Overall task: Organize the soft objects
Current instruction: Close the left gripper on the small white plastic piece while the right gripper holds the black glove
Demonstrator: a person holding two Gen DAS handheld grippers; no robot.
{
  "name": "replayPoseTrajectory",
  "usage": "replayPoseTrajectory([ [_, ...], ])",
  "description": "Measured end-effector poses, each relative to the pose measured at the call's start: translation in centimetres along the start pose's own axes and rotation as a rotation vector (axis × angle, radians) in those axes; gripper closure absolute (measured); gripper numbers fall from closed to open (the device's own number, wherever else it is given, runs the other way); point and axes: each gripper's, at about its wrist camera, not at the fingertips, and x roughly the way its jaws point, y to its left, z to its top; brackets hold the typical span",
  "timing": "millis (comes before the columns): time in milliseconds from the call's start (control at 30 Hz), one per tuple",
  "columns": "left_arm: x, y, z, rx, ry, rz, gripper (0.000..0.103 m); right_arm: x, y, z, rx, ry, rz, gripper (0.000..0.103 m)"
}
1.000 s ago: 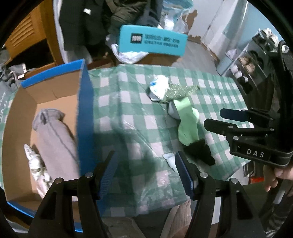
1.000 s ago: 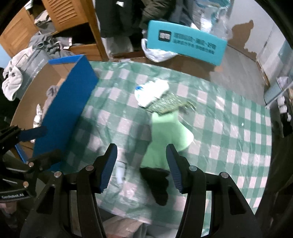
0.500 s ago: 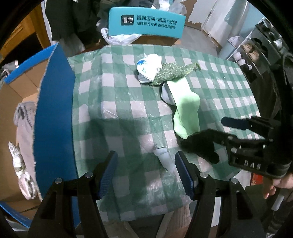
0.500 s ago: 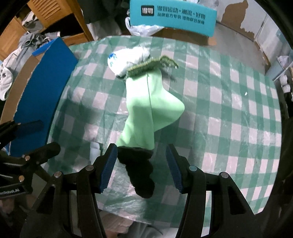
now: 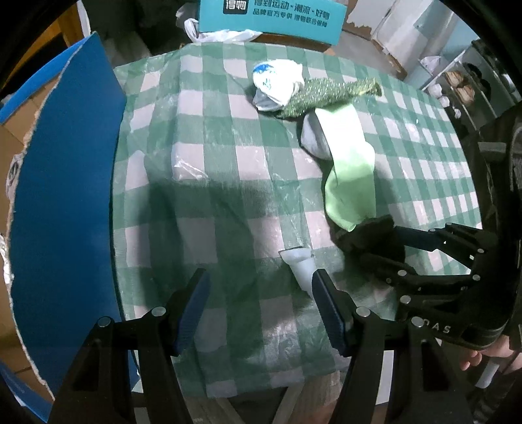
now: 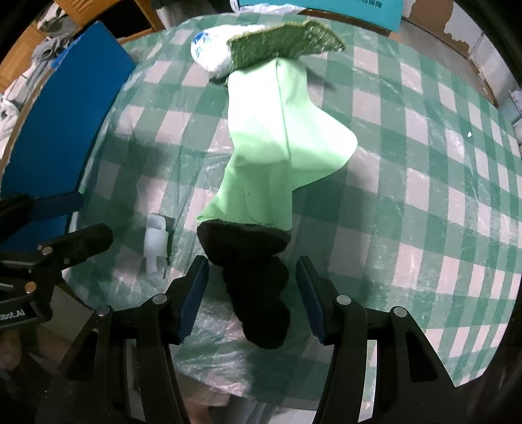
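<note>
A black sock (image 6: 257, 287) lies near the front edge of the green checked table (image 6: 424, 182), partly under a light green sock (image 6: 277, 146). Behind them lie a glittery green sock (image 6: 284, 42) and a white cloth with blue print (image 6: 208, 49). My right gripper (image 6: 249, 290) is open, its jaws on either side of the black sock. It shows in the left wrist view (image 5: 375, 244) around the black sock (image 5: 368, 231). My left gripper (image 5: 257, 306) is open and empty over the table's front, beside a small white plastic piece (image 5: 301, 264).
A cardboard box with a blue flap (image 5: 62, 195) stands at the table's left. A teal box (image 5: 270, 16) sits beyond the far edge. The white plastic piece (image 6: 156, 244) lies left of the black sock. Shelves (image 5: 463, 88) stand at the far right.
Both grippers have moved forward over the table. My right gripper has closed in on the black sock, which now sits between its open jaws. The box has slid to the left of view.
</note>
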Motion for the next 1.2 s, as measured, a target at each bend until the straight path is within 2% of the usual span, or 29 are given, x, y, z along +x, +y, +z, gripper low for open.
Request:
replayPoseTrajectory([
  [200, 0.8, -0.1, -0.1, -0.001, 0.025, -0.008, 0.037, 1.4, 0.3, -0.2, -0.025, 0.019, -0.004, 0.050],
  [300, 0.9, -0.2, -0.1, 0.000, 0.029, -0.017, 0.037, 1.5, 0.2, -0.2, -0.026, 0.022, -0.005, 0.063],
  [533, 0.9, -1.0, 0.1, 0.006, 0.025, -0.035, 0.031, 0.8, -0.1, -0.7, -0.023, 0.030, 0.019, 0.065],
  [867, 2.2, -2.3, 0.6, 0.006, 0.050, -0.024, 0.032, -2.2, -2.2, -0.6, 0.028, 0.003, 0.018, 0.065],
  [900, 2.4, -2.5, 0.7, 0.012, 0.056, -0.017, 0.033, -2.4, -2.4, -0.6, 0.032, -0.001, 0.017, 0.064],
  [967, 2.6, -2.9, 0.7, 0.024, 0.067, -0.003, 0.042, -2.9, -2.9, -0.7, 0.043, -0.007, 0.008, 0.065],
  [1100, 3.0, -3.9, 0.8, 0.037, 0.076, 0.007, 0.045, -2.9, -3.5, -0.9, 0.057, -0.016, 0.008, 0.064],
  [1167, 3.2, -4.4, 0.9, 0.045, 0.078, 0.014, 0.052, -3.1, -3.7, -1.0, 0.061, -0.020, 0.007, 0.064],
  [1200, 3.3, -4.7, 0.9, 0.051, 0.082, 0.019, 0.053, -3.2, -3.7, -1.1, 0.061, -0.023, 0.008, 0.064],
])
